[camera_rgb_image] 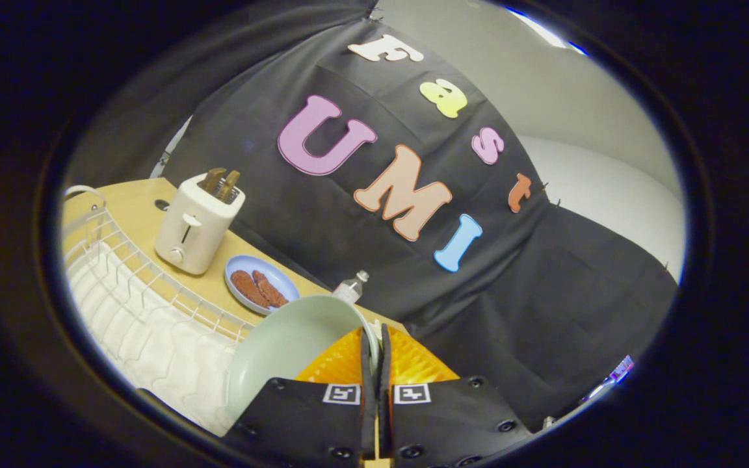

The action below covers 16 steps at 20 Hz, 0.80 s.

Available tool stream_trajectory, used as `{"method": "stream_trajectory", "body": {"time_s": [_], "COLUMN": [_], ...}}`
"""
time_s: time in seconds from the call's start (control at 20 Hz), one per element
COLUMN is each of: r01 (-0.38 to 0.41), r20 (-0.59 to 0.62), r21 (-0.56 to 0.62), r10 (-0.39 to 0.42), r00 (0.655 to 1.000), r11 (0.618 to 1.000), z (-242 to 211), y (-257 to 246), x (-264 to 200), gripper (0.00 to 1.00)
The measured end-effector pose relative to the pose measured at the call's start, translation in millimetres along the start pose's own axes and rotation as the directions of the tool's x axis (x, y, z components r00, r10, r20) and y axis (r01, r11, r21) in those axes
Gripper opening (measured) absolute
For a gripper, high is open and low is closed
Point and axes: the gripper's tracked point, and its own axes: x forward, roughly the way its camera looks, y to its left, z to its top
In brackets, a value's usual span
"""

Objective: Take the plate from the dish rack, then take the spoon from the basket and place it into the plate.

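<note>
A pale green plate (287, 348) stands on edge between my fingers, lifted above the white wire dish rack (147, 305). My gripper (374, 341) is shut on the plate's rim, both fingers pressed close together with the rim pinched between them. The plate's hollow face is turned toward the rack, and its lower part is hidden behind my fingers. The whole view is tilted.
A white toaster (196, 224) with two slices in it stands on the wooden table (131, 205) behind the rack. A blue plate (262, 284) with brownish food lies beside it. A small clear bottle (350, 286) stands near the black cloth wall.
</note>
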Motion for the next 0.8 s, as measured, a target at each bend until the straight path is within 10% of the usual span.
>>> {"method": "stream_trajectory", "body": {"time_s": [0.8], "r01": [0.046], "r20": [-0.079], "r21": [0.228], "r10": [-0.028], "r00": [0.996], "r11": [0.973], "z": [-42], "y": [-142], "x": [13], "gripper": [0.05]}}
